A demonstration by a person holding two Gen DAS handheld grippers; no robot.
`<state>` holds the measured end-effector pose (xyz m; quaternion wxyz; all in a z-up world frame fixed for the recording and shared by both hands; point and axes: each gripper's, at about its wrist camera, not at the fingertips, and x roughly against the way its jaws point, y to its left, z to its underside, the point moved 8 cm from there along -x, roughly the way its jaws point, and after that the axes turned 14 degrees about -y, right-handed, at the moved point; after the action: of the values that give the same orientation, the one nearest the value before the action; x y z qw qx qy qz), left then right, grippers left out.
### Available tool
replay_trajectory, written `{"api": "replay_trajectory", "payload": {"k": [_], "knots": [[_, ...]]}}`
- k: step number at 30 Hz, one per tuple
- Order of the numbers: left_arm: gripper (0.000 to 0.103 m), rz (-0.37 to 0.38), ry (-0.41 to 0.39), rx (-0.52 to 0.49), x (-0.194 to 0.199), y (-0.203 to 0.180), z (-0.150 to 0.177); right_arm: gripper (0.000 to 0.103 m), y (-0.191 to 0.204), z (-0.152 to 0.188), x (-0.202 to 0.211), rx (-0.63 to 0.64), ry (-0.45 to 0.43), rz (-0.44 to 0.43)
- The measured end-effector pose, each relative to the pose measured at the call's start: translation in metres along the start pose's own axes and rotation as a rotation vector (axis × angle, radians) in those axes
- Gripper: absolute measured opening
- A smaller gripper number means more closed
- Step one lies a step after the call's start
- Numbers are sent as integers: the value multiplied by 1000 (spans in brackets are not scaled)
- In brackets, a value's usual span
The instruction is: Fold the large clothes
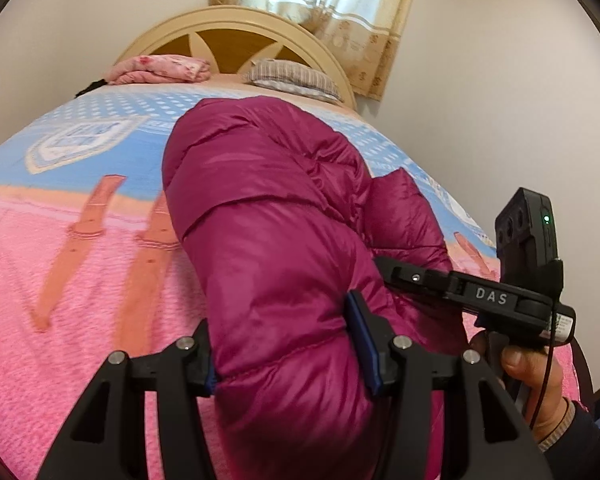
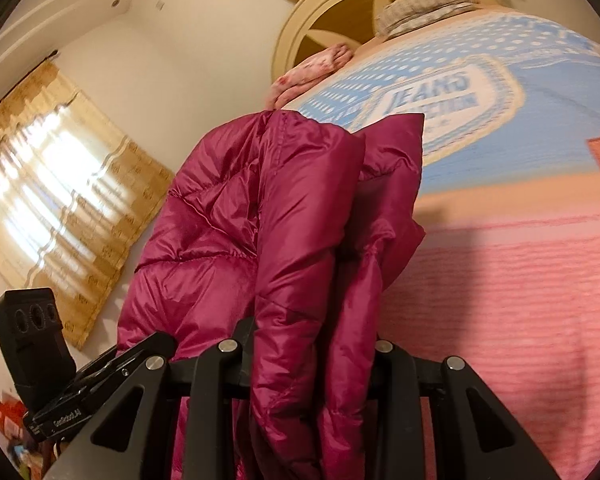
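Black fingers (image 1: 210,364) fill the bottom of your left wrist view, and your left gripper (image 1: 288,344) is clamped on a thick roll of the magenta jacket (image 1: 268,208), which stretches up the middle of the frame over the bed (image 1: 60,280). At the right edge your hand (image 1: 536,384) holds the right gripper (image 1: 396,274), marked "DAS"; its tip is buried in the fabric.

In the right wrist view, the right gripper (image 2: 308,344) pinches bunched jacket (image 2: 284,208) at bottom centre. The bed's print at upper right reads "JEANS". A clamp at lower left carries small writing, too blurred to be sure of.

You seem mid-fold, carrying the jacket; next, lay it flat and square before letting go.
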<state>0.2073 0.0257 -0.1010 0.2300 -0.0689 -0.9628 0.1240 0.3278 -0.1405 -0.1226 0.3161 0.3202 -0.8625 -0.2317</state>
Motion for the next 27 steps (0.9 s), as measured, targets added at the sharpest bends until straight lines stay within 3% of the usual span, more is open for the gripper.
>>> {"api": "replay_trajectory", "payload": {"k": [10, 21, 27], "knots": [[54, -105, -35, 58, 21, 62, -2, 30, 65, 24, -57, 65, 79, -76], [54, -180, -6, 147, 23, 108, 22, 30, 91, 53, -110, 94, 169, -97], [70, -205, 23, 168, 24, 119, 35, 30, 87, 56, -119, 95, 186, -70]]}}
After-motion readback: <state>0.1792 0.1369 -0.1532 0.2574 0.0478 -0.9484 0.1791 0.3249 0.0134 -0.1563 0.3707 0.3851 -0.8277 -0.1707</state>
